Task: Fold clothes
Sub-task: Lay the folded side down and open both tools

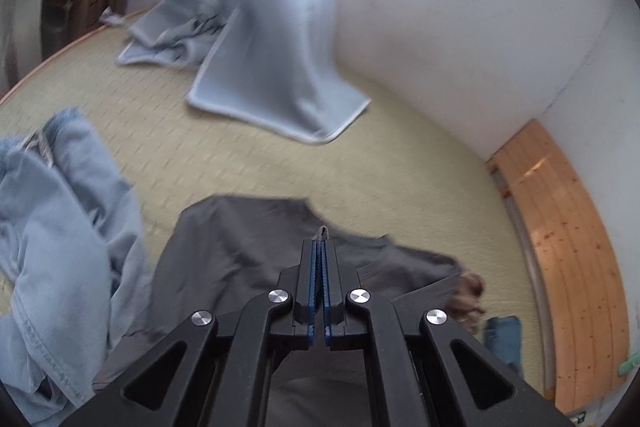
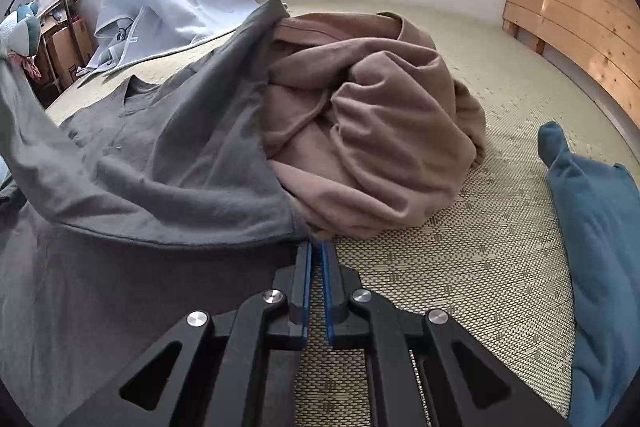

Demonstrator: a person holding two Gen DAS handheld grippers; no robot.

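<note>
the grey t-shirt (image 2: 132,155) lies on the woven mat (image 2: 460,247) of a bed, soft and matte, its round collar (image 2: 140,87) showing toward the far side in the right wrist view and a stitched hem running along its near folded edge. one flap rises from the flat part and leans against a rumpled brown hoodie (image 2: 372,131), which sits touching it on the right with a drawstring hanging down its front. the right gripper (image 2: 316,247) has its blue fingers drawn narrow at the corner of that hem, pinching the cloth where it meets the hoodie. in the left wrist view the left gripper (image 1: 320,241) is closed tight on the t-shirt (image 1: 240,247), a small tuft of grey fabric poking out past the tips. light blue jeans (image 1: 60,227) lie crumpled to the left, cut off by the frame edge. a pale blue blanket (image 1: 272,27) drapes against the wall beyond. this view is blurred, and the brownish patch at the shirt's right edge is hard to make out. a teal garment (image 2: 592,247) is cut off at right, near the wooden headboard (image 2: 572,27).
</note>
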